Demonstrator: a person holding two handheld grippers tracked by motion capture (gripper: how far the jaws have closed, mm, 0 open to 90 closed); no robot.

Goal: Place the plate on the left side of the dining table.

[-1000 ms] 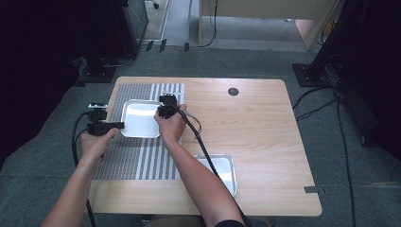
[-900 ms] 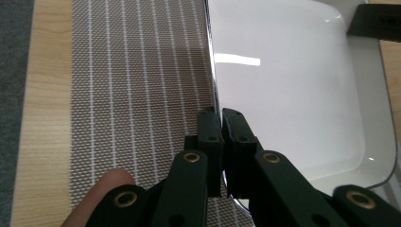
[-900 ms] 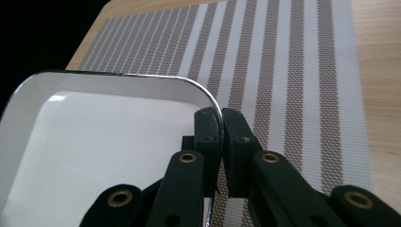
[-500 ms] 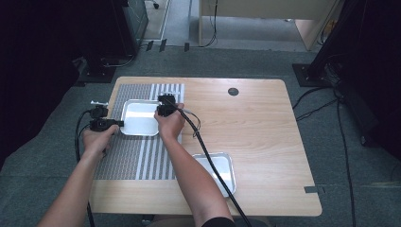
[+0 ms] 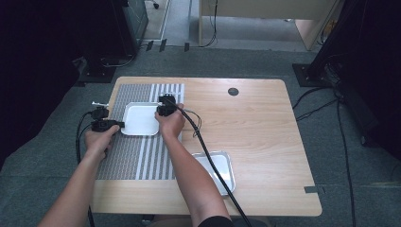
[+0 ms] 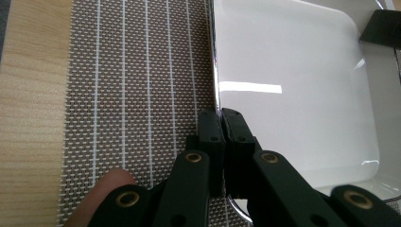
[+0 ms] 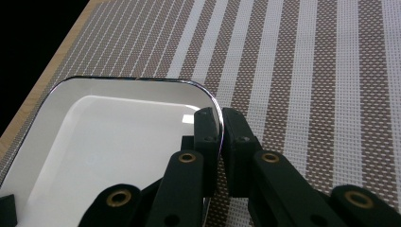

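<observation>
A white metal tray (image 5: 140,119) sits low over the striped placemat (image 5: 137,156), held at both sides. My left gripper (image 5: 121,125) is shut on the tray's left rim; in the left gripper view its jaws (image 6: 220,119) pinch the thin chrome edge of the tray (image 6: 293,94). My right gripper (image 5: 160,111) is shut on the right rim; in the right gripper view its jaws (image 7: 221,118) clamp the edge near a rounded corner of the tray (image 7: 108,137). Whether the tray rests on the mat or hangs just above it I cannot tell.
A second silver tray (image 5: 216,169) lies on the wooden table (image 5: 255,127) beside the right forearm. A dark round cap (image 5: 233,91) sits at the table's far side. The right gripper's cable (image 5: 208,151) trails back over the second tray.
Both grippers and the tray between them have sunk slightly toward the placemat. Both jaws stay clamped on the rims.
</observation>
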